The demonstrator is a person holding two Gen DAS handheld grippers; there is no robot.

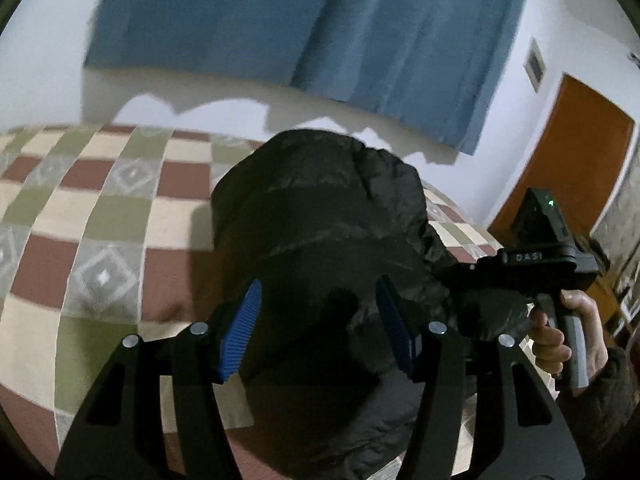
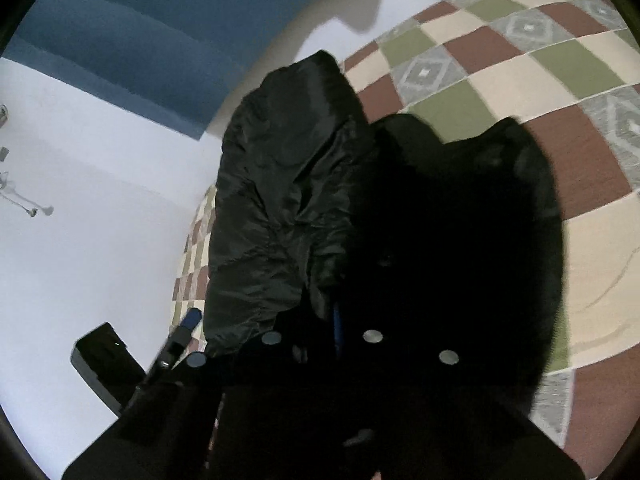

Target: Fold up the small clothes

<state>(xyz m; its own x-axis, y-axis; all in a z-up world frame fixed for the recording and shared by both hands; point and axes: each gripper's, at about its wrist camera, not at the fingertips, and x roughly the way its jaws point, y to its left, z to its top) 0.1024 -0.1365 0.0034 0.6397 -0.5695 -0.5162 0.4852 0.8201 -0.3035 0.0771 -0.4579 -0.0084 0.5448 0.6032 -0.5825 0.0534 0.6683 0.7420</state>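
Observation:
A small black padded jacket [image 1: 316, 216] is held up in a bunch over a checked bedspread [image 1: 100, 216]. My left gripper [image 1: 318, 328] is open, its blue pads [image 1: 240, 332] apart on either side of the jacket's lower part, not pinching it. My right gripper [image 1: 472, 280] shows at the right of the left wrist view, held by a hand [image 1: 560, 340], with its front end buried in the jacket. In the right wrist view the jacket [image 2: 288, 200] drapes over my right gripper [image 2: 336, 320]; only a sliver of blue pad shows in the cloth, shut on it.
The bedspread [image 2: 520, 60] has red, green and cream squares. Behind it are a white wall [image 1: 40, 60], a blue curtain [image 1: 320, 20] and an orange door [image 1: 580, 152]. The left gripper's tip [image 2: 188, 320] shows at the lower left of the right wrist view.

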